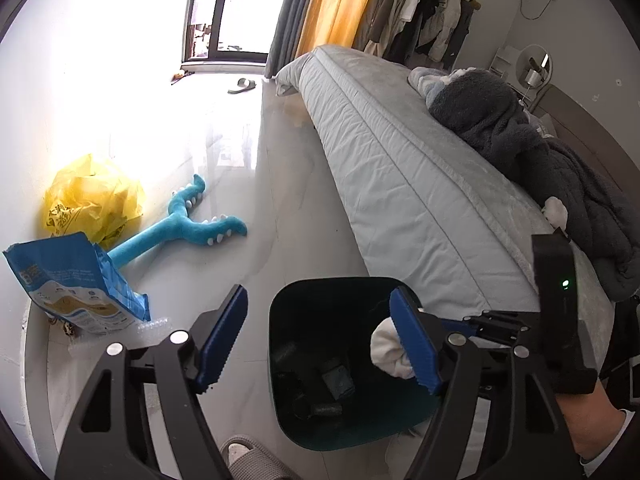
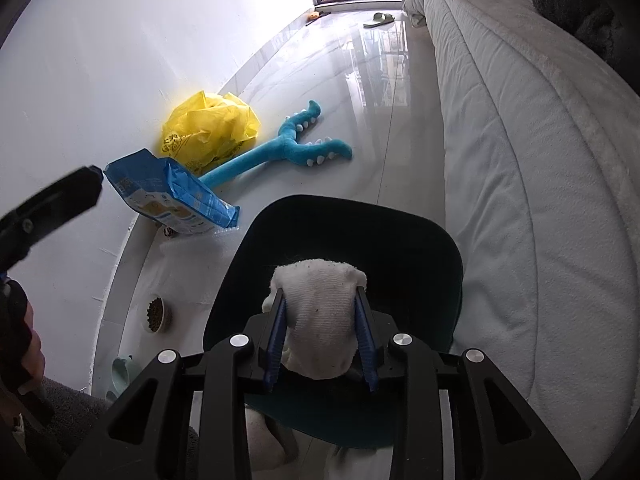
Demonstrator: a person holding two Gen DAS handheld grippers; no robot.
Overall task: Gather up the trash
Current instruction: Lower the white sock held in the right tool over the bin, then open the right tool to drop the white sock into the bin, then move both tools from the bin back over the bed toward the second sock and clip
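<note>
the crumpled yellow plastic bag (image 2: 210,130) by the wall carries dark printed characters, too small to read, and the blue and white paper pet-food sack (image 2: 172,196) leaning in front of it has pale print that also stays illegible. the dark teal plastic trash bin (image 2: 360,232) stands open on the pale glossy floor, just beside the grey quilted bed (image 2: 520,200) at its 3 o'clock; the left wrist view looks down into the bin (image 1: 304,320) and shows several dark objects on its bottom, among them a small boxy blue-grey one, none clear enough to name. the right gripper (image 2: 322,334) has its blue pads pressed on both sides of a balled white knitted sock (image 2: 320,312), held over the bin's mouth. the left gripper (image 1: 316,344) stands about half open with nothing between its pads, above the bin, with the sock (image 1: 386,348) just at its 3 o'clock. a long turquoise plush toy with white teeth (image 2: 288,148) lies on the floor at the bin's 11 o'clock. only the right wrist view shows a small bowl of brown kibble (image 2: 155,313) by the wall at the bin's 8 o'clock; only the left wrist view shows a dark fleece blanket (image 1: 540,152) on the bed and orange curtains (image 1: 336,4) by the window.
</note>
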